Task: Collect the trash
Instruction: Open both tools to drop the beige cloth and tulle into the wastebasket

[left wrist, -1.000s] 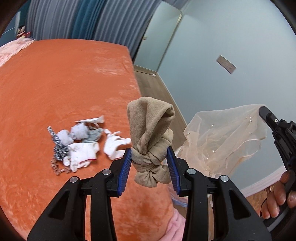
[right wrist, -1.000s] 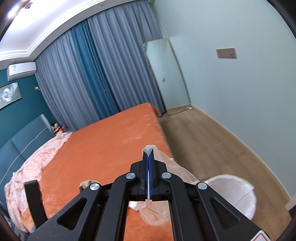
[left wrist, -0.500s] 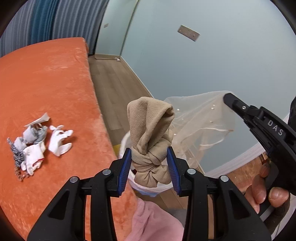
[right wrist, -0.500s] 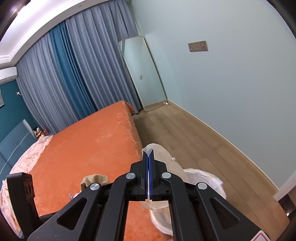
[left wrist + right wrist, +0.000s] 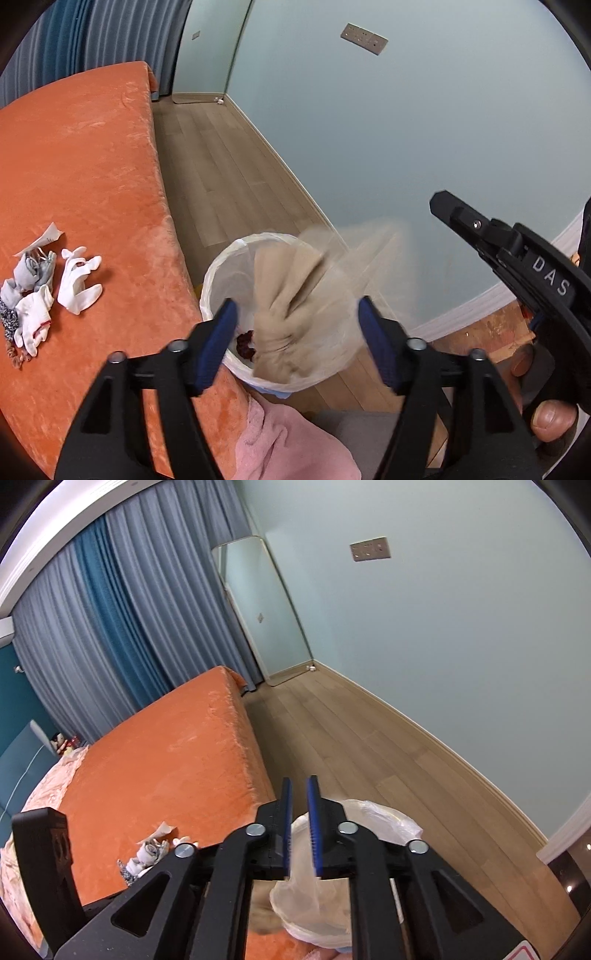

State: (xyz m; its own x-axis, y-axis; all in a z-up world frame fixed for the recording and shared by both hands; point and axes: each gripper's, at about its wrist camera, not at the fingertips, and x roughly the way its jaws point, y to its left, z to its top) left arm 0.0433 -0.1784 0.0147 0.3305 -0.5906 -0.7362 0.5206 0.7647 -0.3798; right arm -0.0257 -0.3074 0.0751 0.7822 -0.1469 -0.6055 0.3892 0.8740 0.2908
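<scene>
Knotted beige cloth point(image 5: 286, 314) is blurred between the spread, open fingers of the left gripper point(image 5: 295, 343), no pad touching it, over the mouth of the white-lined bin point(image 5: 221, 273). Its long axis points to 12 o'clock. Right gripper point(image 5: 299, 827), fingers a little apart, grips nothing. Remaining rags point(image 5: 48, 291) lie on the bed point(image 5: 92, 166) at 9 o'clock, so the left gripper is nearer.

L gripper point(image 5: 297, 332) has its jaws spread wide w/ blue pads clear of anything, R gripper point(image 5: 300, 825) has its jaws parted a little, pads not touching, & the person's R hand point(image 5: 546, 413) wraps its handle low at the right edge.
</scene>
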